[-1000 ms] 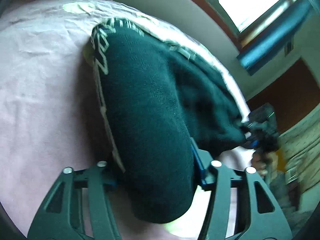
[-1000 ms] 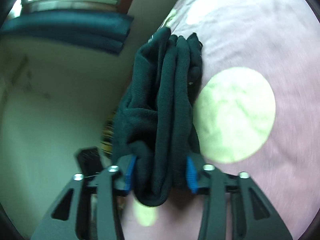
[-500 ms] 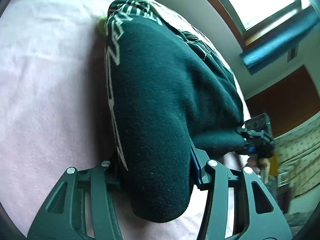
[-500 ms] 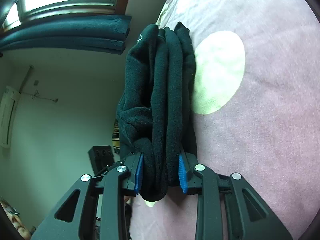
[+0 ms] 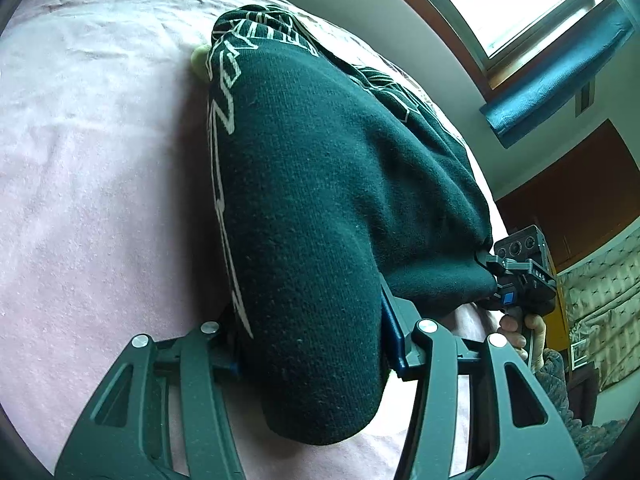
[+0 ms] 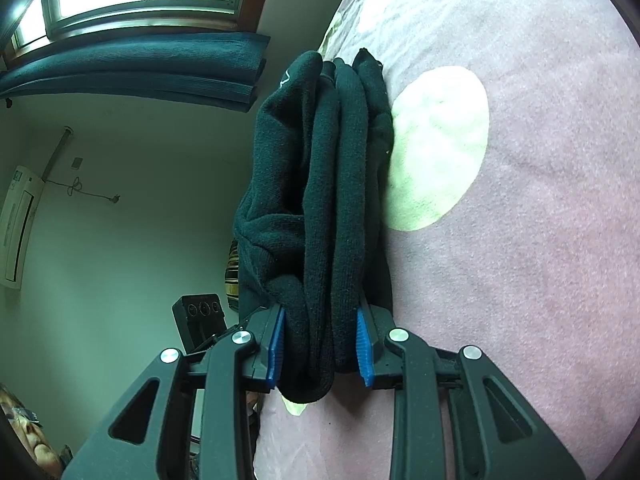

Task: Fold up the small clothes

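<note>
The right gripper [image 5: 520,276] body reads "DAS".

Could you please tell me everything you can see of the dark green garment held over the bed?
The dark green garment looks like a thick knit, with white line lettering along one edge. It is folded into several bunched layers. The left tool clamps one thick end and the right tool the other, and it stretches between them. It lies against the pink bedcover.
</note>
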A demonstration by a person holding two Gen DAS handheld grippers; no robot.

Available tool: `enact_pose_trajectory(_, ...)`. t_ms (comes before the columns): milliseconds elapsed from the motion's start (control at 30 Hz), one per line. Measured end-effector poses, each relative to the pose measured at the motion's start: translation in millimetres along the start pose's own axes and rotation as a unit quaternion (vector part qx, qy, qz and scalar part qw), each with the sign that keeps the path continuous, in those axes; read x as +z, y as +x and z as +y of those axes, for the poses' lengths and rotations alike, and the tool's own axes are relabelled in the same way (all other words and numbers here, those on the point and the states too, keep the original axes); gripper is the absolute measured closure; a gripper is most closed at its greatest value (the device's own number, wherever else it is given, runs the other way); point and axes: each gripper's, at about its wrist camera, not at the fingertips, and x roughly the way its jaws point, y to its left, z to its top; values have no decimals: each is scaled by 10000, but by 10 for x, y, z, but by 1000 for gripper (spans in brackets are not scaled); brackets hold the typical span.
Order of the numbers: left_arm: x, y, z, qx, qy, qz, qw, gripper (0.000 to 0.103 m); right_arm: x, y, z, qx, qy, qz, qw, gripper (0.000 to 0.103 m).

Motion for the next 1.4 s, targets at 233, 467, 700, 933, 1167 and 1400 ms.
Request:
enact_pose_trajectory(233,1,-11,25,-20,2,-10,10000,51,38,-16,-15,31,-25,7,10000,74)
enact_pose_trajectory(467,9,-16,31,13,43,-33,10000,50,57,-17,-19,34,-33,11,10000,74)
enact_pose_trajectory(700,4,-55,-84,569,427,-248,9972,33,78,-46,13,8,-106,-50,9999,66)
enact_pose_trajectory(933,-122,-181,-187,1193,401,-504,9908,17,-99,-226,205,-476,-356,-357,9976,43)
enact_pose_trajectory(1167,-360,-341,-368,1778,384,-634,9813,10,-418,-278,500,-1931,-985,-458,9752,20)
enact_pose_trajectory(1400,-615,-466,-638,2367,642,-765,9664,10,-646,-158,691,-2772,-1357,-488,9499,18)
